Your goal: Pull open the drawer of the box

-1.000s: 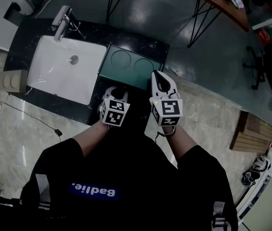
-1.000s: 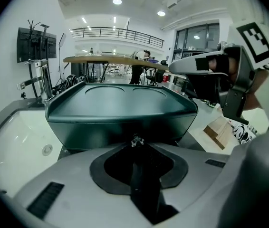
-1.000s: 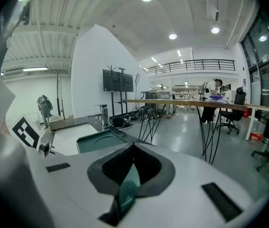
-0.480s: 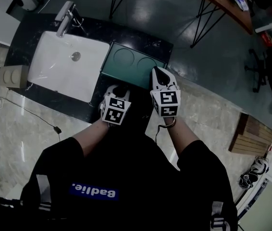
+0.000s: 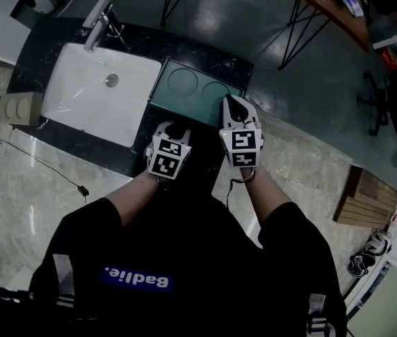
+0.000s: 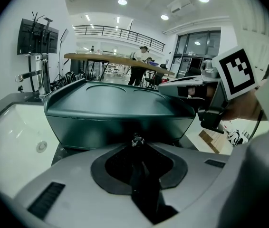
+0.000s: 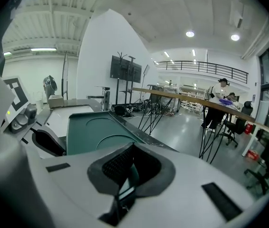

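A dark green box (image 5: pixel 191 90) with two round recesses in its lid stands on the black countertop (image 5: pixel 216 62), right of the sink. My left gripper (image 5: pixel 174 129) is against the box's front face (image 6: pixel 115 122). In the left gripper view its jaws are shut on a small shiny drawer knob (image 6: pixel 135 140) at their tips (image 6: pixel 135 145). No gap shows round the drawer front. My right gripper (image 5: pixel 232 105) lies over the box's right front corner, jaws shut with nothing held (image 7: pixel 127 175). The green lid (image 7: pixel 89 132) spreads out to its left.
A white sink (image 5: pixel 93 97) with a chrome faucet (image 5: pixel 97 20) takes up the counter's left part. A small beige box (image 5: pixel 19 111) sits at the counter's left end. Beyond the counter stand a wooden table (image 5: pixel 325 5) on thin black legs and an office chair (image 5: pixel 381 97). A wooden pallet (image 5: pixel 367 192) lies on the floor at right.
My right gripper has edged a little farther onto the box. The left gripper has stayed at the box's front.
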A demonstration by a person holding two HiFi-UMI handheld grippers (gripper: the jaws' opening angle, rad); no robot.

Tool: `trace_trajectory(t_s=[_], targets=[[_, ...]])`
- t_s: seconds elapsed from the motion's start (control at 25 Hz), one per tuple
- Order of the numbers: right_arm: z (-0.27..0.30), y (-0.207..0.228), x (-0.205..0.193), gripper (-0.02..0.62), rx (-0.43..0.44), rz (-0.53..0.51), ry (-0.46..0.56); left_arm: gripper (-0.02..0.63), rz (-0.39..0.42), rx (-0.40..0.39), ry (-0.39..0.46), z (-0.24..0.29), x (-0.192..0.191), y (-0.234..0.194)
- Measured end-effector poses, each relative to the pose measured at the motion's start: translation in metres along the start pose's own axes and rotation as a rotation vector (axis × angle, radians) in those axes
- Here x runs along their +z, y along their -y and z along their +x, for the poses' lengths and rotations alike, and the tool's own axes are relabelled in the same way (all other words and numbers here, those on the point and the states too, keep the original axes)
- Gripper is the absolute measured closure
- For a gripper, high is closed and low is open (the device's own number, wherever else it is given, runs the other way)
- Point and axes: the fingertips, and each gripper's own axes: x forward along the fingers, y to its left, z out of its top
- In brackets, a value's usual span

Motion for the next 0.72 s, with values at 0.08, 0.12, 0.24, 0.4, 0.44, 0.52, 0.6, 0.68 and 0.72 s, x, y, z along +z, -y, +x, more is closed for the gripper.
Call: trace_trajectory(t_s=[0.08, 0.12, 0.24, 0.4, 0.44, 0.52, 0.6, 0.68, 0.72], targets=[[0.0005, -0.0005, 0.0001, 0.595, -0.001, -0.006, 0.001, 0.535, 0.0, -0.001, 0.001, 0.0, 0.0, -0.0003], [0.0007, -0.0006, 0.0001, 0.595, 0.0, -0.003, 0.0, 0.535, -0.001, -0.001, 0.0, -0.0001, -0.0002, -0.0005], [0.0011, 0.001, -0.0002, 0.595, 0.004, 0.032, -0.003, 0.535, -0.003, -0.002, -0.002, -0.0003, -0.0004, -0.0003], [0.0007, 0.0007, -0.0003, 0.595, -0.003, 0.017, -0.012, 0.535, 0.003, -0.004, -0.009, -0.0018, -0.0012, 0.0006], [0.0006, 0.0004, -0.0003, 0.597, -0.005, 0.01, -0.014, 0.536, 0.005, -0.006, -0.01, -0.0026, -0.0017, 0.0011], [0.0006, 0.0003, -0.0005, 0.595, -0.009, 0.002, -0.015, 0.537, 0.006, -0.01, -0.012, -0.0043, -0.003, 0.0018], [0.001, 0.0004, -0.0007, 0.595, -0.012, -0.003, -0.016, 0.537, 0.005, -0.012, -0.014, -0.0053, -0.0045, 0.0021], [0.0011, 0.0007, -0.0008, 0.595, -0.013, -0.003, -0.015, 0.537, 0.005, -0.014, -0.016, -0.0062, -0.0057, 0.0027], [0.0012, 0.0007, -0.0007, 0.595, -0.012, -0.002, -0.014, 0.537, 0.005, -0.015, -0.016, -0.0068, -0.0064, 0.0031]])
